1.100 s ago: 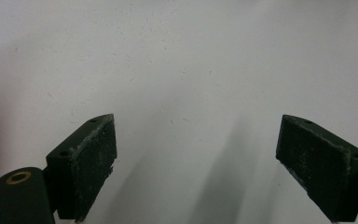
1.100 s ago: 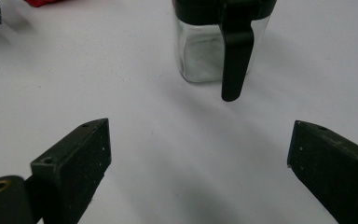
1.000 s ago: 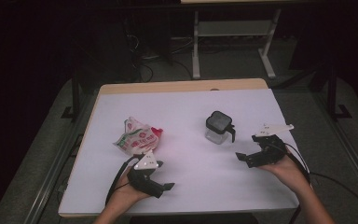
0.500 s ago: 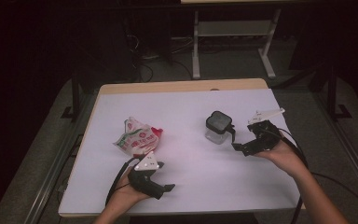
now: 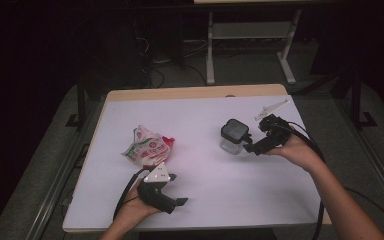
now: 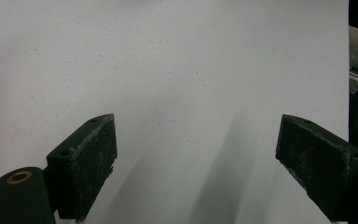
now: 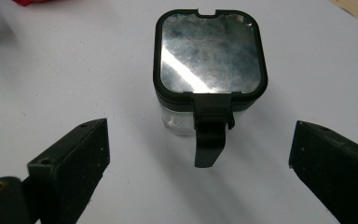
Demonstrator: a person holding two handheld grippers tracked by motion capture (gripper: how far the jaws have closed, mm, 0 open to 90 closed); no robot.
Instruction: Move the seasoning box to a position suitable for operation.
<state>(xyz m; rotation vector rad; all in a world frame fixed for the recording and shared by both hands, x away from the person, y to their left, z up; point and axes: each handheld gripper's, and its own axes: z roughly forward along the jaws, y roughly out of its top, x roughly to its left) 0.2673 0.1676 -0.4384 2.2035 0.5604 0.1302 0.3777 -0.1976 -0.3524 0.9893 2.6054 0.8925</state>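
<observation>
Closing in on the jar (image 5: 232, 135) was the step in hand: the right gripper (image 5: 252, 146) sat just beside it on the table (image 5: 195, 115), jaws spread wide, nothing held. The jar stood upright, right of centre, clear glass body with a black square lid (image 7: 209, 56) that looked latched; its clasp (image 7: 209, 140) hung down the side facing the right gripper. In the right gripper view the jar sat between the two jaws but ahead of them, not yet touched by either, and slightly nearer the left one. The left gripper (image 5: 172, 195) rested near the front edge, also released and empty, pointed at bare tabletop, per its own view. A crumpled snack bag (image 5: 147, 147) lay just beyond it, well apart from the jar. My read: approach phase, grasp not started. Next move probably called for easing the right gripper forward until the jaws straddled the glass body below the lid, centring a bit, then clamping. The clasp sat right on the approach line, so either the jaws had to clear it on both sides or it was itself the target for flipping open; couldn't tell which. Risk: glass on a smooth top, an off-centre jaw would shove or tip the jar before the grip landed. The left gripper could brace it if needed.
</observation>
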